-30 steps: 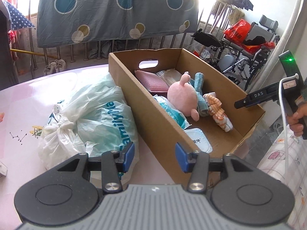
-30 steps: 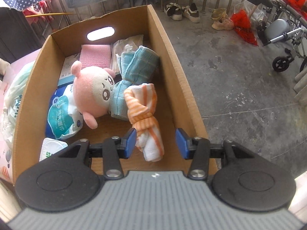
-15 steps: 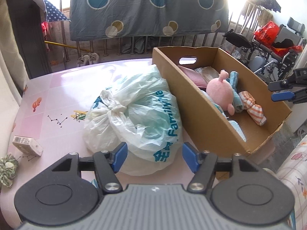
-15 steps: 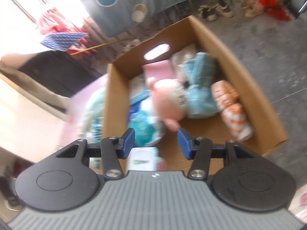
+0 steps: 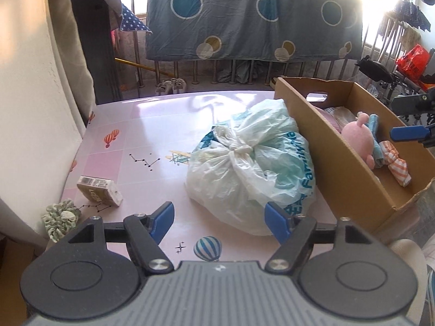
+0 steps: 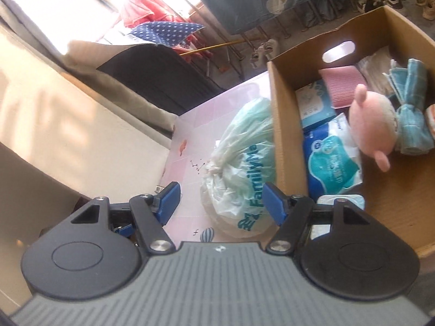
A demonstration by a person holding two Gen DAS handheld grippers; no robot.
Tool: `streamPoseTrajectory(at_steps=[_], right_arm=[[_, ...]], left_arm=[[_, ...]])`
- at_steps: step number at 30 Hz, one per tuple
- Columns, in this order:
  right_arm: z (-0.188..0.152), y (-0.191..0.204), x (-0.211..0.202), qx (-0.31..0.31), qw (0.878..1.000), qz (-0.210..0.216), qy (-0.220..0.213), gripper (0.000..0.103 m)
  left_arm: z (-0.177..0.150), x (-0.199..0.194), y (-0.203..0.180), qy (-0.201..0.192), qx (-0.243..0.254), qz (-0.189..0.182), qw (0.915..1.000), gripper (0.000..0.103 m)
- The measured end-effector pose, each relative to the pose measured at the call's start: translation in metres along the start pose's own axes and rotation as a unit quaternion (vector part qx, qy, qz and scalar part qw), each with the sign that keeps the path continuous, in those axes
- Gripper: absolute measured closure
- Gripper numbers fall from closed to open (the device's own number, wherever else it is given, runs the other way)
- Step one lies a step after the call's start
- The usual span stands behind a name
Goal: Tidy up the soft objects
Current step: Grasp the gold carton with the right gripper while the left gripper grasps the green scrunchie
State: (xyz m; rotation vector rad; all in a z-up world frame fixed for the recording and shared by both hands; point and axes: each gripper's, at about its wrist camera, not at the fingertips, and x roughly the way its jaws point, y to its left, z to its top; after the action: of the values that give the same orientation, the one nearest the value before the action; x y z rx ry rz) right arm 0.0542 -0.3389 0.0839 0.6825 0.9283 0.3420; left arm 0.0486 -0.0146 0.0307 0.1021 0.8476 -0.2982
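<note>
Left wrist view: left tool (image 5: 218, 224) w/ jaws wide apart, holding nothing, hovering over the pink tabletop (image 5: 152, 133). Landmark = cardboard box (image 5: 323, 163) at the tabletop's right edge. Knotted plastic bag (image 5: 252, 163) lies just left of the box, touching its long wall. Inside the box: pink plush (image 5: 357, 141), teal cloth (image 5: 376, 146) beside it, orange-striped cloth (image 5: 397, 165) toward the near end. Well left of the box, near the tabletop's left edge: small carton (image 5: 99, 194) lying flat, green scrunchie (image 5: 61, 217) just beside it. Right tool's blue tips (image 5: 407, 133) show above the box's right side.

Right wrist view: right tool (image 6: 220, 199) also spread wide, empty, framing the bag (image 6: 244, 168) left of the box (image 6: 285, 135). In the box: plush (image 6: 372, 122), teal cloth (image 6: 410, 114), pink cloth (image 6: 342, 85), blue-white wipes pack (image 6: 331, 163).
</note>
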Motion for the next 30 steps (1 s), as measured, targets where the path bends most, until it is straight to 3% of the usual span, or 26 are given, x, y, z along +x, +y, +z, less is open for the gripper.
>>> streamPoseTrajectory(at_steps=[6,8,17,19,23,30], right_arm=[[-0.003,0.041,0.05,-0.026,0.998,0.038,0.034,0.035],[-0.004,0.059,0.074,-0.041,0.997,0.047,0.054,0.032],[0.0,0.15,0.196,-0.16,0.976,0.064,0.131,0.03],[0.001,0.171,0.227,-0.201,0.967,0.063,0.146,0.03],[-0.001,0.205,0.294,-0.264,0.945,0.067,0.18,0.03],[-0.01,0.221,0.395,-0.328,0.917,0.057,0.221,0.031]], left_arm=[[-0.025,-0.007,0.034,-0.024,-0.015,0.057,0.998,0.029],[-0.034,-0.009,0.051,-0.037,-0.016,0.094,0.9947,0.028],[-0.068,0.018,0.115,-0.048,0.048,0.253,0.9651,0.03],[-0.07,0.027,0.124,-0.046,0.064,0.261,0.9622,0.032],[-0.068,0.046,0.139,-0.035,0.069,0.235,0.9689,0.038],[-0.069,0.083,0.156,-0.004,0.092,0.215,0.9723,0.045]])
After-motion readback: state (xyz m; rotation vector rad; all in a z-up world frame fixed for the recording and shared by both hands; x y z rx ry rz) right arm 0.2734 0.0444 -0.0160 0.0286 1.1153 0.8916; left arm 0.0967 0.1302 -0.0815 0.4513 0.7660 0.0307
